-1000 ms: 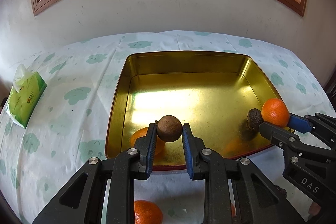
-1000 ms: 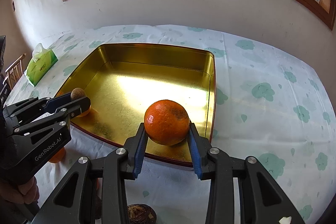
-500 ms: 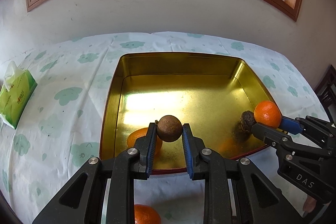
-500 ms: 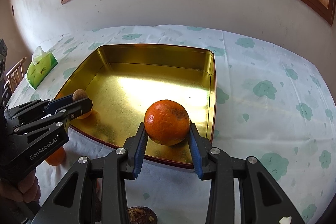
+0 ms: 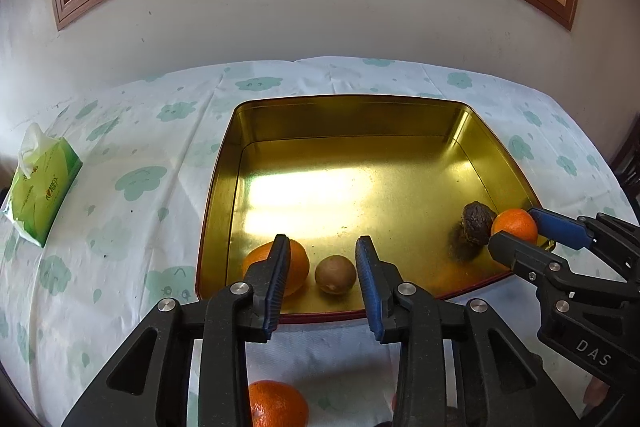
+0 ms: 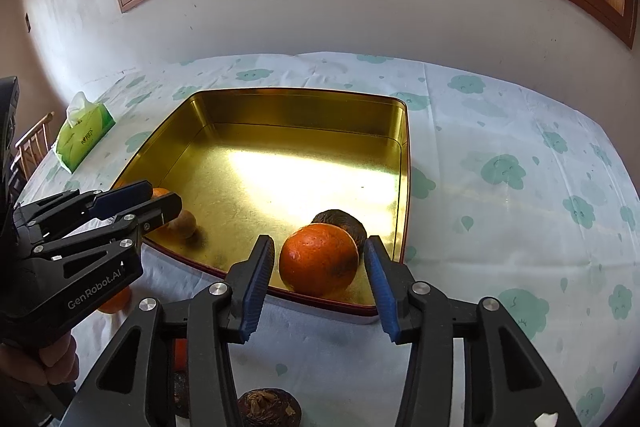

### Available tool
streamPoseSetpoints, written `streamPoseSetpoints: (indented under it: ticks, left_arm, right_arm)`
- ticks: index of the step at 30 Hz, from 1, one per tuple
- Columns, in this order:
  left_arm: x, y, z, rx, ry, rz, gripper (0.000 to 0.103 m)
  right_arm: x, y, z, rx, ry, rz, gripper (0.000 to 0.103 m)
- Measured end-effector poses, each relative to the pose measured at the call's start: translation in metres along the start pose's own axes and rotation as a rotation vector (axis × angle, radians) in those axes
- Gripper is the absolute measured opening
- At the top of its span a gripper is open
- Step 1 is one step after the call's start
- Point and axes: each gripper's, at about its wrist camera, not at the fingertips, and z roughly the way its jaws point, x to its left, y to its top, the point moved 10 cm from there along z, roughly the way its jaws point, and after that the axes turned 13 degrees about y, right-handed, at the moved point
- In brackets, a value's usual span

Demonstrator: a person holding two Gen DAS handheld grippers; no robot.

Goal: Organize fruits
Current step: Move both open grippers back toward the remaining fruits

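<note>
A gold tin tray (image 5: 400, 119) (image 6: 304, 99) sits on the cloud-print tablecloth. My left gripper (image 5: 322, 267) is open over its near left edge; a brown kiwi (image 5: 335, 274) (image 6: 184, 223) lies on the tray floor between the fingers, next to an orange (image 5: 298, 263). My right gripper (image 6: 318, 269) is open at the near right corner, with an orange (image 6: 319, 259) (image 5: 514, 225) lying free between the fingers and a dark wrinkled fruit (image 6: 344, 223) (image 5: 476, 223) behind it.
A green tissue pack (image 5: 40, 187) (image 6: 82, 137) lies at the far left. On the cloth in front of the tray lie another orange (image 5: 278, 403) (image 6: 116, 301) and a dark fruit (image 6: 268, 407). A wall and window stand behind the table.
Both grippers have opened. The kiwi dropped from the left gripper onto the tray floor, and the orange left the right gripper and lies in the tray corner.
</note>
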Motion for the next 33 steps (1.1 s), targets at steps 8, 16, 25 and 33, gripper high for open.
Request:
streamPoseSetpoints:
  ticks: [8,16,25,33]
  left_arm:
    - [0.009,-0.009,-0.017,-0.012,0.016,-0.021,0.045]
    - [0.019,-0.024,-0.041,-0.027,0.034,-0.026,0.045]
    - [0.032,-0.055,-0.057,-0.011,0.054,-0.045,0.045]
    - [0.050,-0.088,-0.071,0.002,0.056,-0.056,0.045]
  right_arm:
    - [0.006,-0.004,-0.015,-0.012,-0.010,-0.018,0.044]
    - [0.011,-0.017,-0.037,-0.028,-0.026,-0.013,0.044]
    - [0.013,-0.045,-0.055,-0.015,-0.046,-0.011,0.044]
    - [0.014,-0.077,-0.067,0.007,-0.053,-0.002,0.044]
